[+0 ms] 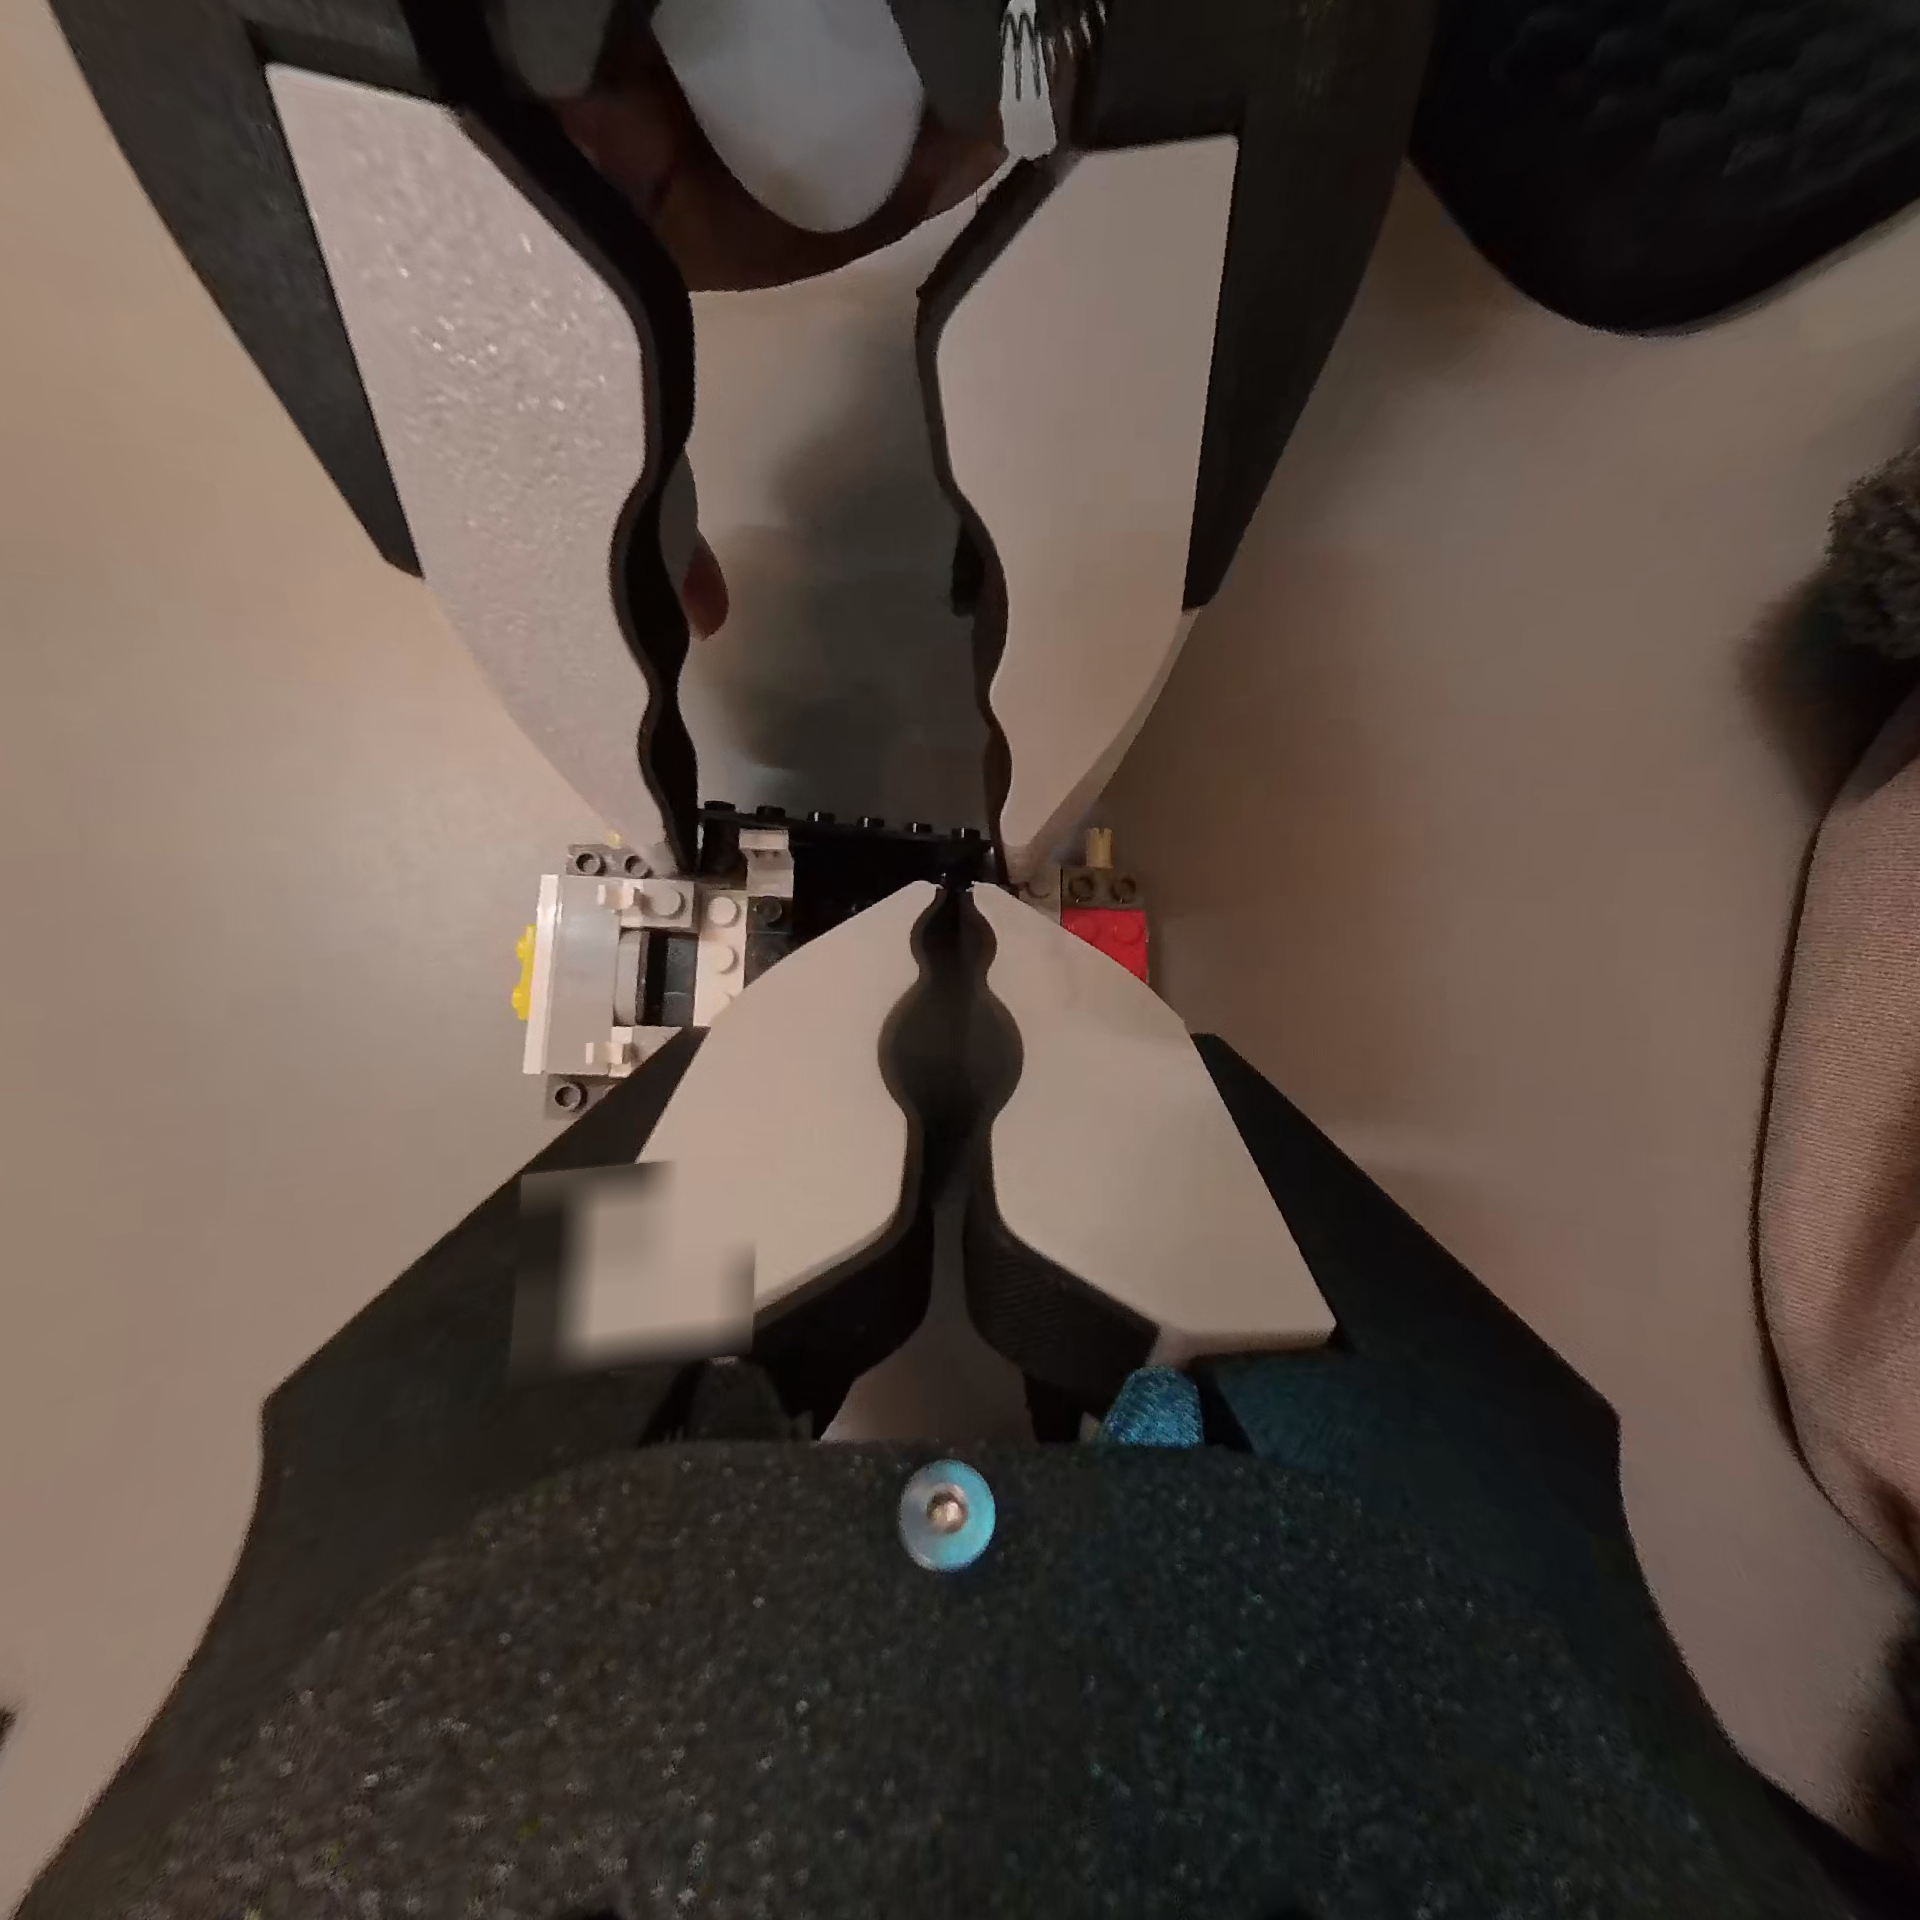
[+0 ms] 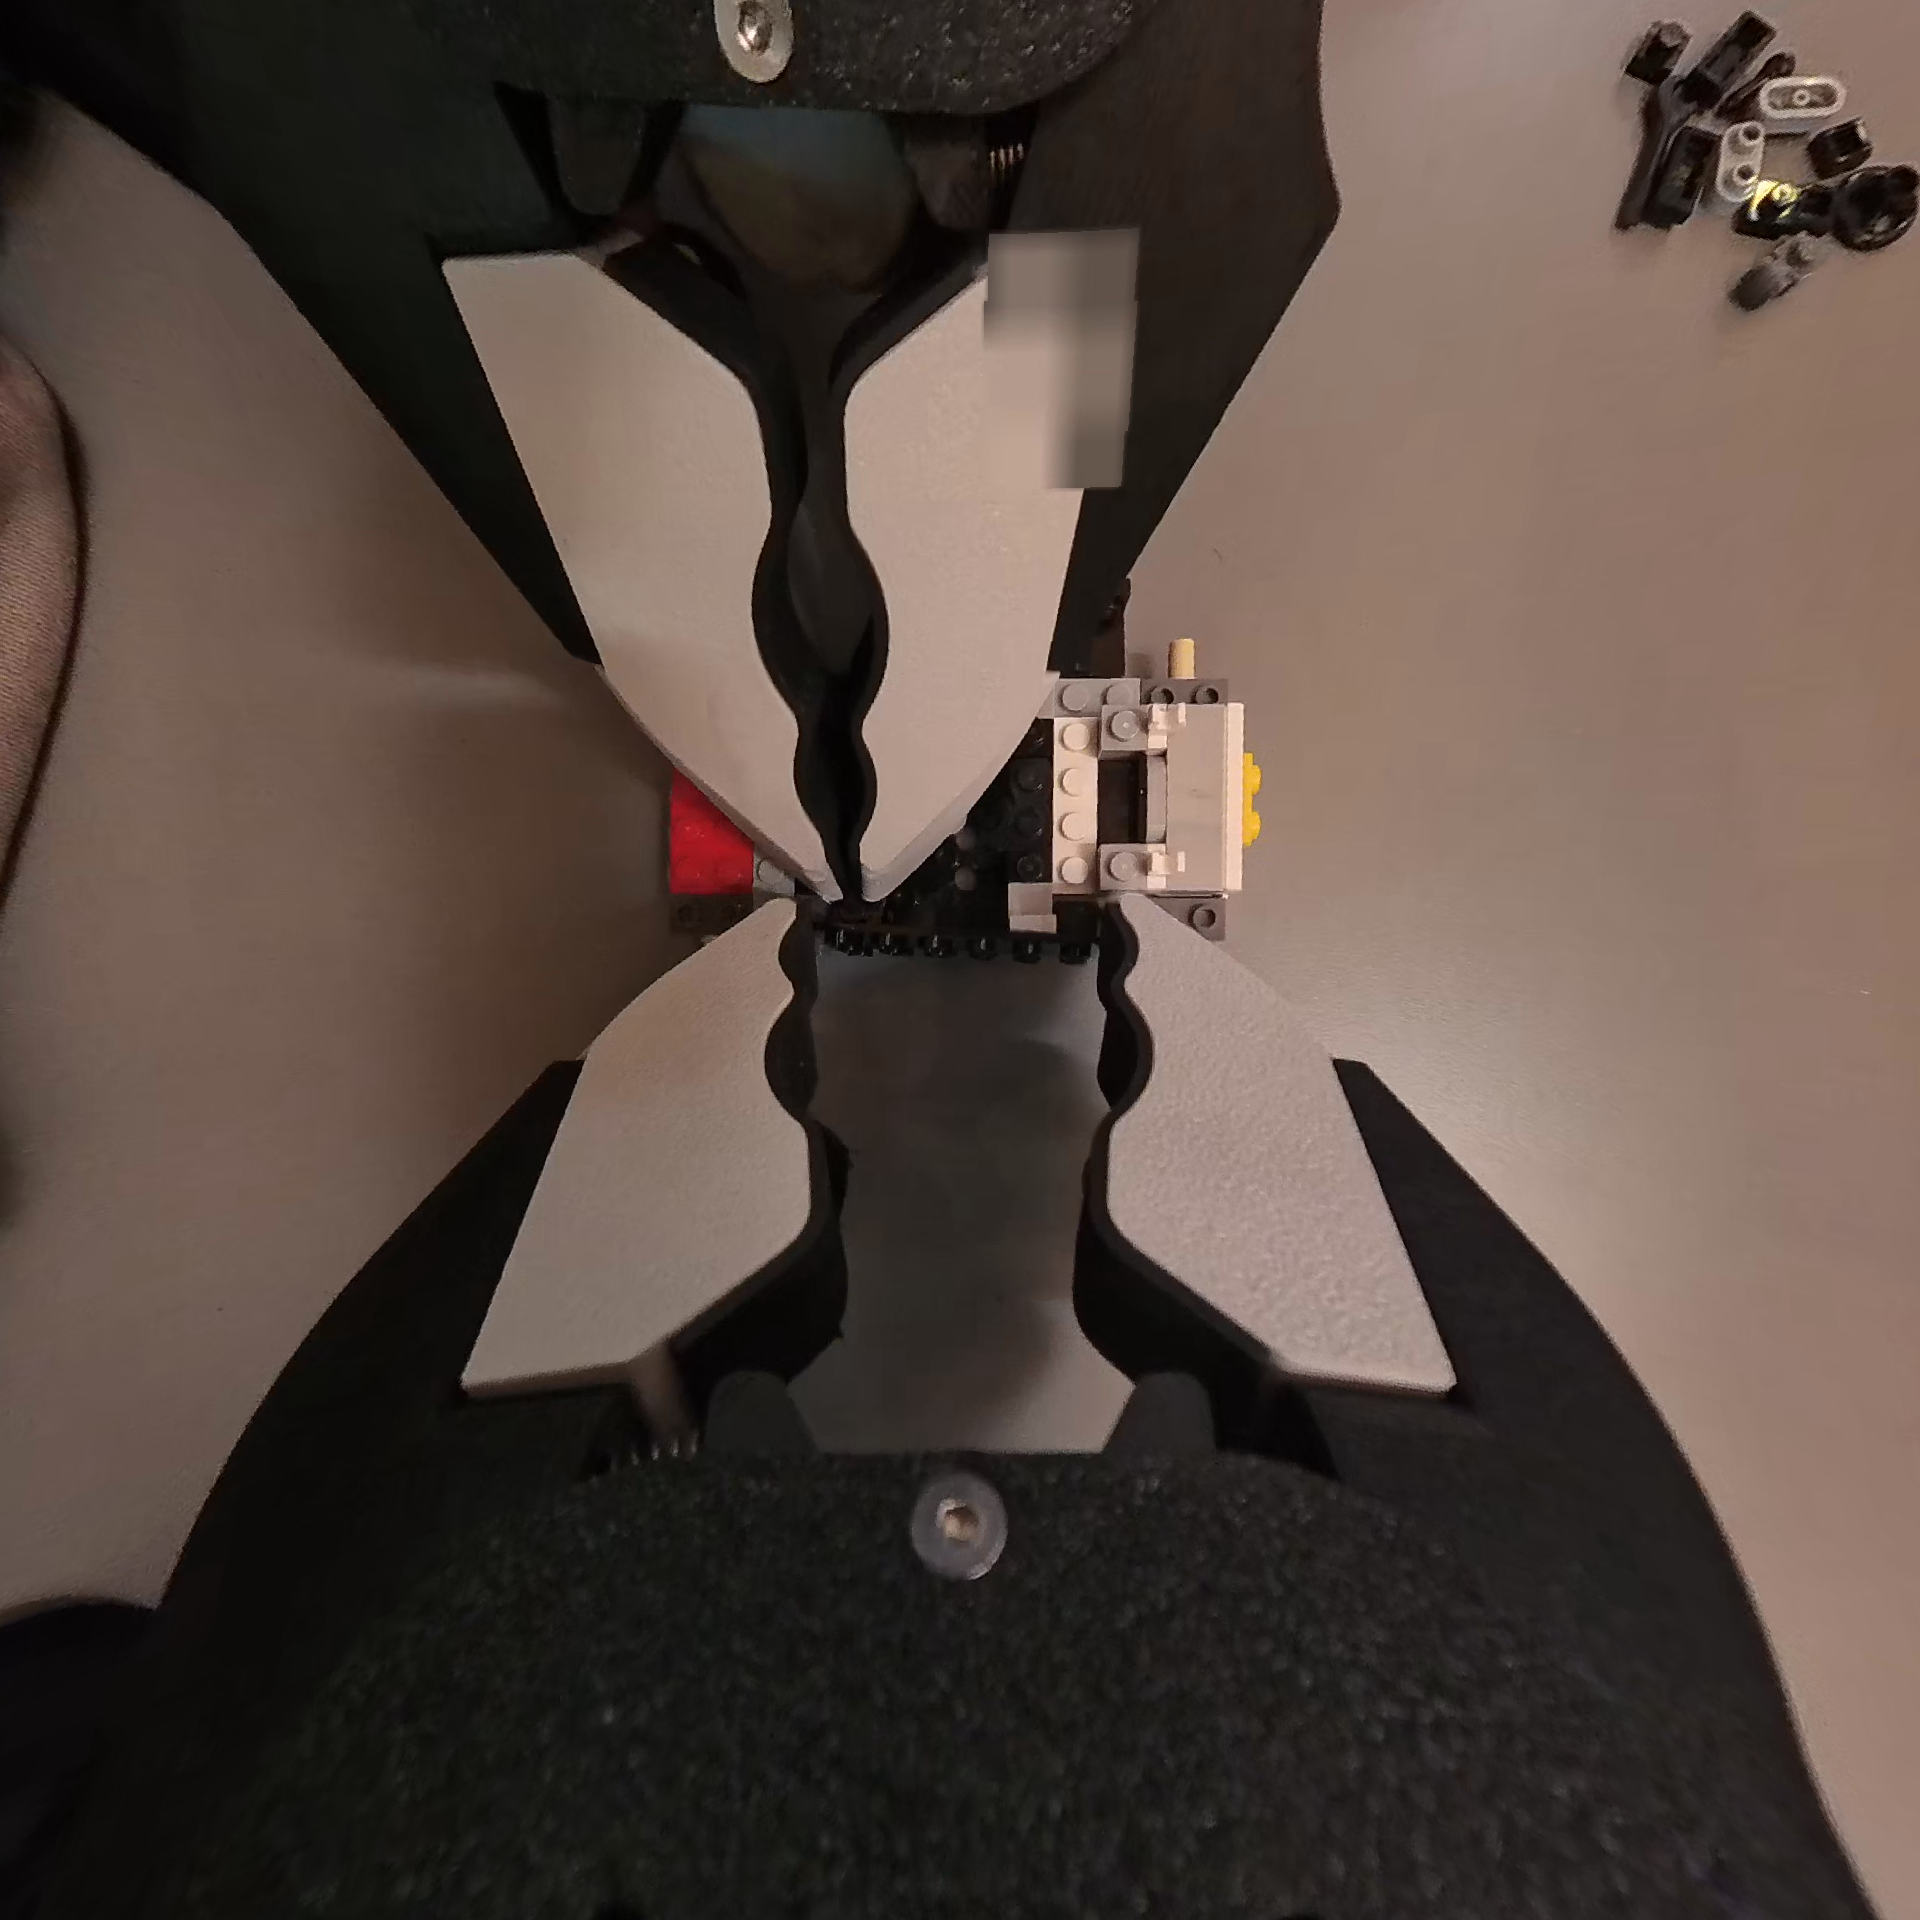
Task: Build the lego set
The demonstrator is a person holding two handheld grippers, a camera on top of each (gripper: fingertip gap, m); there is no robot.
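A partly built lego model [image 1: 623, 935] lies on the beige table [image 1: 260, 727]. It has a black middle, a white and grey end with a yellow piece [image 1: 525, 966], and a red brick [image 1: 1107, 935] at the other end. My left gripper [image 1: 951, 891] is shut, its tips pressed on the model's black top; I cannot tell whether a small piece sits between them. My right gripper [image 2: 954, 920] faces it, its fingers clasping the black middle of the model [image 2: 1143, 790] from both sides. It also shows in the left wrist view [image 1: 840, 836], and the left gripper shows in the right wrist view [image 2: 852, 896].
A heap of loose black and grey lego pieces [image 2: 1766, 156] lies far right on the table. Brownish cloth [image 1: 1849, 1143] lies at the table's side. A dark textured object [image 1: 1662, 156] sits behind the right gripper. My two grippers' fingertips are within a few centimetres of each other. The dark textured object [image 1: 1662, 156] is about 20 cm from both grippers' fingertips.
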